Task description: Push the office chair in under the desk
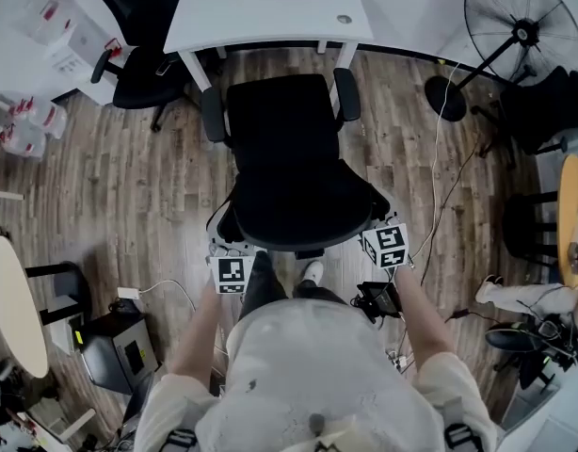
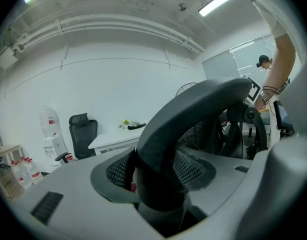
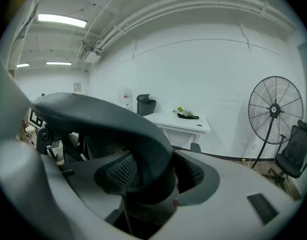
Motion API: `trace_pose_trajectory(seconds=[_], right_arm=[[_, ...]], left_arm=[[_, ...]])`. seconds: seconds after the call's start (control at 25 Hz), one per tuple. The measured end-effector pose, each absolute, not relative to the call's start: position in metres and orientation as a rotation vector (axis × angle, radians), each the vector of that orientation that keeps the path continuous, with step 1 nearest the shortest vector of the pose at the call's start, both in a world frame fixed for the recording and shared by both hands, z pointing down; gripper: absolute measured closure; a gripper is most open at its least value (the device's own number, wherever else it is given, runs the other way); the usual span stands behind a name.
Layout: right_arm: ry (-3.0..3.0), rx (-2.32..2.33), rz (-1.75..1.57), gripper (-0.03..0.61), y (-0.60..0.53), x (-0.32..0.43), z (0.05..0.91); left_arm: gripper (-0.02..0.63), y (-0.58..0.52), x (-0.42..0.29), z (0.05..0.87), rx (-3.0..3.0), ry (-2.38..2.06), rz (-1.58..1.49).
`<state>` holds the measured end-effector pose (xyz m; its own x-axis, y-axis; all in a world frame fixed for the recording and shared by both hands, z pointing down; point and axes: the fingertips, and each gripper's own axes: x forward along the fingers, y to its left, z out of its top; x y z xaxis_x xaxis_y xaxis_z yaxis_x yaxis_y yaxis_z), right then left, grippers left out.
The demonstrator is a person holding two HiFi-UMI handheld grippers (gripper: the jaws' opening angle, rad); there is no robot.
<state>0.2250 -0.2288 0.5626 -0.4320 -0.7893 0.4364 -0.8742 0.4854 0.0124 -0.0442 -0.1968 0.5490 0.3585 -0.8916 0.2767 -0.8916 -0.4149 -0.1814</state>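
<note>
Wood floor [image 1: 129, 186] underfoot, white walls all round, and the white desk [image 1: 261, 12] sits at the far side of the head view. The black chair [image 1: 289, 168] stands just short of the desk, seat facing it and backrest away from it, with the seat's front edge near the desk's edge and not yet under. 2 grippers are on the backrest's far-from-desk rim, 1 at each corner. The left gripper [image 1: 223, 245] has its jaws wide and clamped on the rim; in its own view the dark rim fills the gap at the left gripper [image 2: 158, 179], the desk [image 2: 118, 136] beyond. Same story for the right gripper [image 1: 383, 238]: jaws wide, pads pressed on the rim, seen close at the right gripper [image 3: 148, 184]. A second chair [image 1: 143, 26] is left of the desk, a fan [image 1: 524, 26] right of it.
</note>
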Motion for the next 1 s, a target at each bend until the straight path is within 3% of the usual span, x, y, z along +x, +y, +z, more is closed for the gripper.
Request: trace_pose_trajectory(seconds=[1.0], right_arm=[[-2.348,1.409,0.284,0.334,-0.314,0.187,0.57]], left_arm=[[0.357,-0.286,-0.082,0.556,2.591,-1.708,0.509]])
